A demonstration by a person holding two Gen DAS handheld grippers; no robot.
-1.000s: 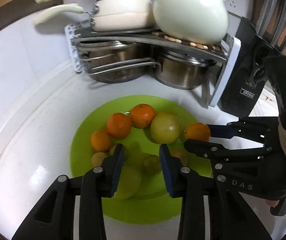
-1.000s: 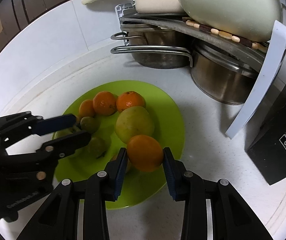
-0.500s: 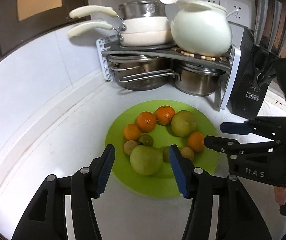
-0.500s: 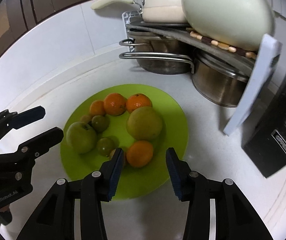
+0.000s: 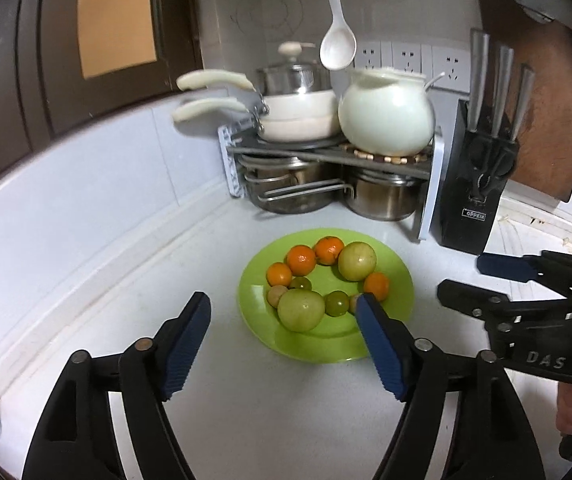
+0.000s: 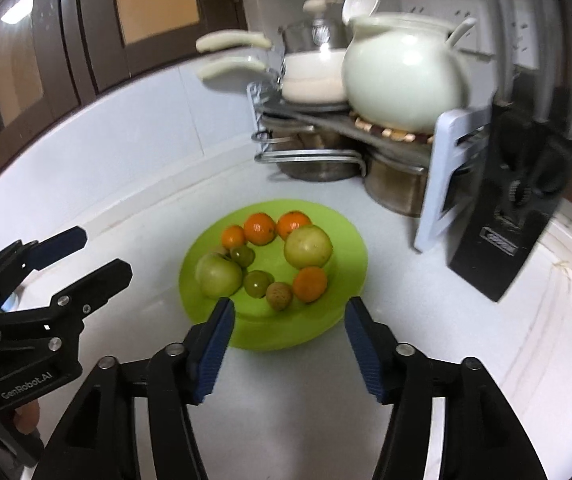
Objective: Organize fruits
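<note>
With both our left gripper (image 5: 282,344) and right gripper (image 6: 286,344) just opened and empty above the bench (image 5: 266,420), the fruit ring on the green plate (image 5: 400,280) could scatter if we bump the loose orange (image 5: 376,285) at 3 o'clock.

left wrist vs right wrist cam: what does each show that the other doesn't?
Left wrist only: a wooden cutting board leaning behind the knife block, whose knife handles are clear, plus hooks above the white spoon.

Right wrist only: more of the dark cabinet doors.

Both: green plate holding fruit in a ring, the pot rack, and both claws, left claw and right claw, open and empty.
</note>
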